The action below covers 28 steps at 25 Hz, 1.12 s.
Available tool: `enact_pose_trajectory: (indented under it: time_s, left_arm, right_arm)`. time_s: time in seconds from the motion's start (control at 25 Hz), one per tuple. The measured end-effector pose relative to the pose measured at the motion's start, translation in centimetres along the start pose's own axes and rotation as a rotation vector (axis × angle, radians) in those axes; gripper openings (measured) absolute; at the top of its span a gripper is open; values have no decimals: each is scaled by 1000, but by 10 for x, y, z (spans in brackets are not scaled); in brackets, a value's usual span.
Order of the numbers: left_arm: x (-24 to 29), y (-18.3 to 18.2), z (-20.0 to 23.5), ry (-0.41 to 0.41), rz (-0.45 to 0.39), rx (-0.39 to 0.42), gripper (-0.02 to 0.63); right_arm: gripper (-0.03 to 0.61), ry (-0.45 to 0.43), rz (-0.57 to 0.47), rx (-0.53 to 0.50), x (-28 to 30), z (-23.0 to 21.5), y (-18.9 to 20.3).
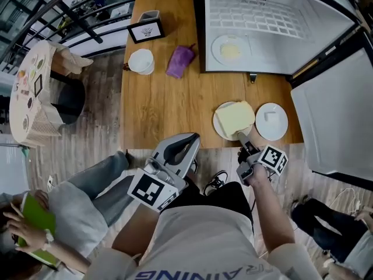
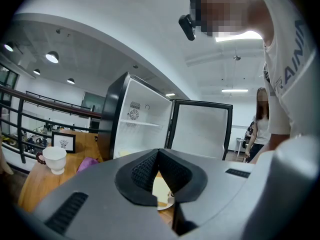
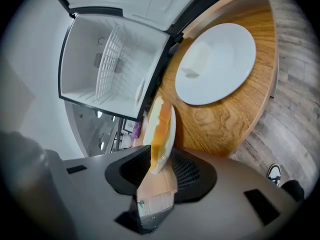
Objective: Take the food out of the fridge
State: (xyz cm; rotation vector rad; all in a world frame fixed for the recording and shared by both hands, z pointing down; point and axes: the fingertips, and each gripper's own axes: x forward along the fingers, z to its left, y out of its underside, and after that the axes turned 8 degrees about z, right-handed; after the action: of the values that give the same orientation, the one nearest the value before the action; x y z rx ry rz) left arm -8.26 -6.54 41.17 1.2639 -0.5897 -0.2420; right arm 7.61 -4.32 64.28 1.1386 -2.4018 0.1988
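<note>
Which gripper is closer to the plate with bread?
Right. The right gripper has the plate's rim between its jaws; the left gripper hangs apart, left of it.

Office-like loft: balcony railing [image 2: 20, 129], ceiling lights [image 2: 52, 57].

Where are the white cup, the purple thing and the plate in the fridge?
white cup [image 1: 141, 60], head view, its open top.
purple thing [image 1: 180, 61], head view, its middle.
plate in the fridge [image 1: 217, 46], head view, its bare left rim.
</note>
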Motion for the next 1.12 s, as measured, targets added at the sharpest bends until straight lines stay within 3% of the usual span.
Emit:
enact_pose_trajectory:
  time_s: [0.16, 0.32, 0.6, 0.8, 1.04, 1.12]
  left_arm:
    - [-1, 0, -2, 1, 1, -3, 8]
    - [-3, -1, -2, -3, 2, -1, 8]
    - [-5, -1, -1, -11, -3, -5, 8]
    - [-3, -10, -7, -6, -9, -8, 8]
    - [1, -13, -8, -12, -14, -4, 8]
    - [1, -17, -10, -16, -19, -5, 8]
  right_arm:
    - [147, 51, 64, -135, 4, 0, 7]
    - [186, 84, 117, -208, 6, 1, 11]
    - [210, 210, 262, -431, 11, -5, 25]
    - [212, 293, 332, -504, 1, -6, 29]
    - [209, 293, 288, -554, -15, 11, 23]
    - [154, 292, 211, -600, -28, 28, 13]
